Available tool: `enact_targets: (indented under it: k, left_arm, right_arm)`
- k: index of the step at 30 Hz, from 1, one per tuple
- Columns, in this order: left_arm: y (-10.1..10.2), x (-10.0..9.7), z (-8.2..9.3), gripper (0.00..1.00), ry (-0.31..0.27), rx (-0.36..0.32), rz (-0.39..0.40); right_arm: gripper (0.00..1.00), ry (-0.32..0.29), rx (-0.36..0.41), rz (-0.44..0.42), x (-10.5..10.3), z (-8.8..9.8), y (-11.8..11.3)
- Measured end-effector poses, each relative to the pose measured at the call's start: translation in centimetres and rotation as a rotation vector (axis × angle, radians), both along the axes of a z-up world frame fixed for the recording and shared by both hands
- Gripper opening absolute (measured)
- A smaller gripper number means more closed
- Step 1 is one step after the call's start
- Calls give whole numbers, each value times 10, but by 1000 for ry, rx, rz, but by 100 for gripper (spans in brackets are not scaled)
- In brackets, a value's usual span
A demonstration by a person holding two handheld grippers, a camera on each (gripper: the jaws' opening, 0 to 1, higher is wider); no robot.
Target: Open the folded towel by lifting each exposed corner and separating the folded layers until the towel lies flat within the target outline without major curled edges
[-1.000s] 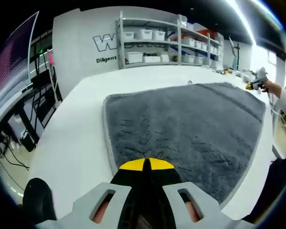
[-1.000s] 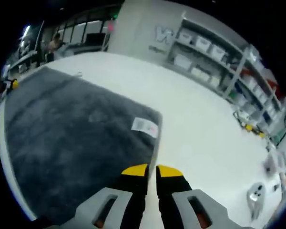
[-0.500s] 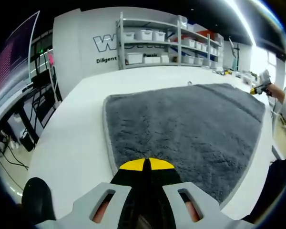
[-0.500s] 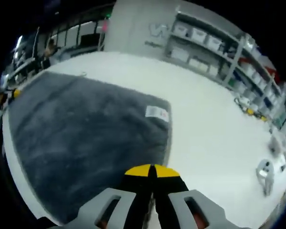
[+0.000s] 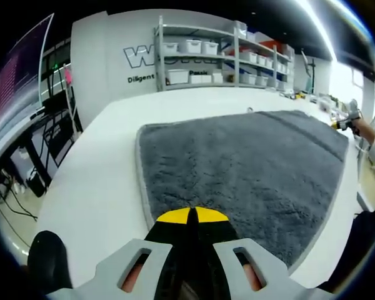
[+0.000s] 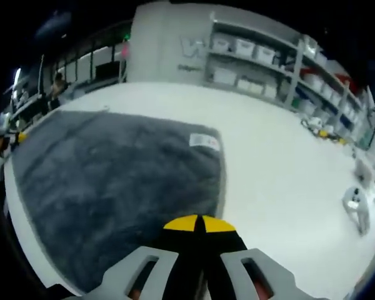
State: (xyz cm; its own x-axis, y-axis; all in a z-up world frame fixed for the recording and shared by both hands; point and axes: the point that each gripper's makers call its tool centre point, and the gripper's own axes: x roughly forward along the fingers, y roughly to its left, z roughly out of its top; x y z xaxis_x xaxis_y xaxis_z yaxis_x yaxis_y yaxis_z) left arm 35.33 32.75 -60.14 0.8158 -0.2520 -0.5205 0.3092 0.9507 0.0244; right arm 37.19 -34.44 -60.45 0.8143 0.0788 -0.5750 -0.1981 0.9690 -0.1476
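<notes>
The left hand-held gripper (image 5: 192,215) sits low at the near edge of the grey towel (image 5: 244,169), its yellow-tipped jaws pressed together on the hem. The right hand-held gripper (image 6: 200,223) is also closed over the towel's edge. The towel lies spread on the white bench (image 5: 100,181), its white label (image 6: 205,141) near one corner.

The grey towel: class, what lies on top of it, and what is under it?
On the grey towel lies a white label near one corner. The white table shows around it; whatever the towel covers stays hidden.
</notes>
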Motion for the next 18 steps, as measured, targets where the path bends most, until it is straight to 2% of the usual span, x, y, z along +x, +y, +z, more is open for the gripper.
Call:
enact_targets:
  k: [6, 11, 16, 17, 18]
  left_arm:
    - [0, 1, 0, 0, 3, -8, 2]
    - [-2, -3, 0, 0, 10, -13, 3]
    - [-2, -6, 0, 0, 25, -20, 5]
    - [-1, -7, 0, 0, 29, -17, 3]
    - [-1, -8, 0, 0, 32, -16, 1]
  right_arm:
    - [0, -44, 7, 14, 0, 2, 0]
    - [0, -50, -33, 6, -9, 2, -7]
    - [0, -94, -7, -3, -12, 3, -13]
    - [0, -101, -17, -14, -12, 4, -15]
    - [0, -106, -59, -14, -12, 5, -19]
